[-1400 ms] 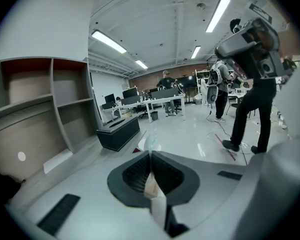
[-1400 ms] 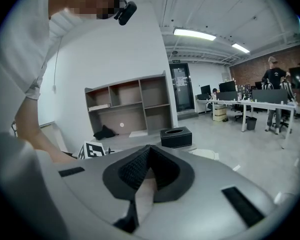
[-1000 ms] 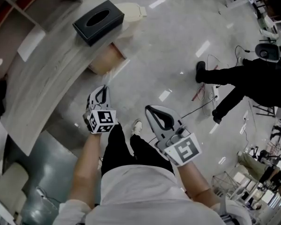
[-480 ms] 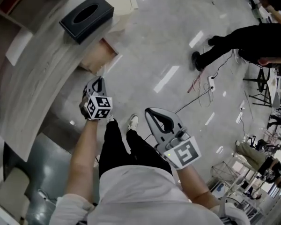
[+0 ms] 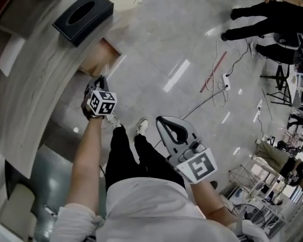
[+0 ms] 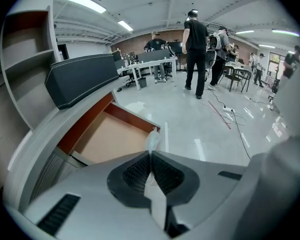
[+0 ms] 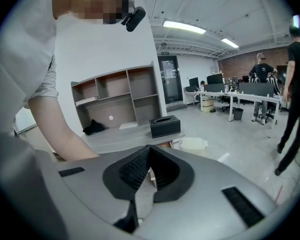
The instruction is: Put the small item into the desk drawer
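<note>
place: open-plan office | evidence: rows of desks (image 6: 149,63), strip lights (image 6: 83,0), wall shelving (image 7: 121,95) (people (image 6: 196,54) standing about)

Small item (image 6: 152,140): pale, translucent, thin; upright, pinched at tips of left gripper (image 6: 150,156), above front edge of desk drawer (image 6: 107,141). Desk drawer: pulled open, tan floor, reddish-brown walls.

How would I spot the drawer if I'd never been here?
Find the long grey desk with the black tissue box on top. Under that box one drawer stands pulled out; its tan inside and reddish-brown walls stand out against the grey.
</note>
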`<action>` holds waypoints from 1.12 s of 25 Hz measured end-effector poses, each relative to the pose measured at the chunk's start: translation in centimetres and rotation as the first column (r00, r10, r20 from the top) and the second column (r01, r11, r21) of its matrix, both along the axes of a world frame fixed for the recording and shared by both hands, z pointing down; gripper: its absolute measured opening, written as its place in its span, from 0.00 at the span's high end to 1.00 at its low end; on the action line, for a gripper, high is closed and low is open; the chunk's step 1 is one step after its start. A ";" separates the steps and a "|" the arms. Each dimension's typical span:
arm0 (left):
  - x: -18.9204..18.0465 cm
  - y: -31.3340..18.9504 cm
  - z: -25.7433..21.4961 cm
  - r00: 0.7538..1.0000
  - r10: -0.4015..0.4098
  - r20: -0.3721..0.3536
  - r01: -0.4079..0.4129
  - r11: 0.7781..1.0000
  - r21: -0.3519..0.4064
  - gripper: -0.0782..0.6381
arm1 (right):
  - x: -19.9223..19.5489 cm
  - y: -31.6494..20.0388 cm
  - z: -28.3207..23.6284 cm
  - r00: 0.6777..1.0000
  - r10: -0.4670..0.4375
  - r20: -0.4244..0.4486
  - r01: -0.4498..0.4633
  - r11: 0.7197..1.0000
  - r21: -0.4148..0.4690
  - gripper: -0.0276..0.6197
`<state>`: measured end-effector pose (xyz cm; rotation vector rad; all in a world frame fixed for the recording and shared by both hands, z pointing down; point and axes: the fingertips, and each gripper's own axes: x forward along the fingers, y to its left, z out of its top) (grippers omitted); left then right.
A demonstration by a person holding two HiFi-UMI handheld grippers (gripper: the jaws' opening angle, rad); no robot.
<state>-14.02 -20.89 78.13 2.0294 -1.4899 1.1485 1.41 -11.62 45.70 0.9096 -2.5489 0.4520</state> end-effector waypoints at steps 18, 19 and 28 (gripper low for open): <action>0.1 -2.8 5.0 0.999 -0.024 0.034 0.028 0.992 -0.120 0.86 | 3.1 -0.3 1.0 0.994 0.107 -0.036 -0.108 0.994 -0.031 0.92; 0.2 -2.9 5.1 0.999 -0.016 0.040 0.021 0.992 -0.122 0.86 | 3.3 -0.3 1.0 0.993 0.112 -0.037 -0.113 0.993 -0.031 0.92; 0.6 -4.2 6.1 0.998 0.004 0.064 0.005 0.990 -0.141 0.86 | 4.8 -0.3 1.6 0.988 0.152 -0.040 -0.153 0.987 -0.042 0.92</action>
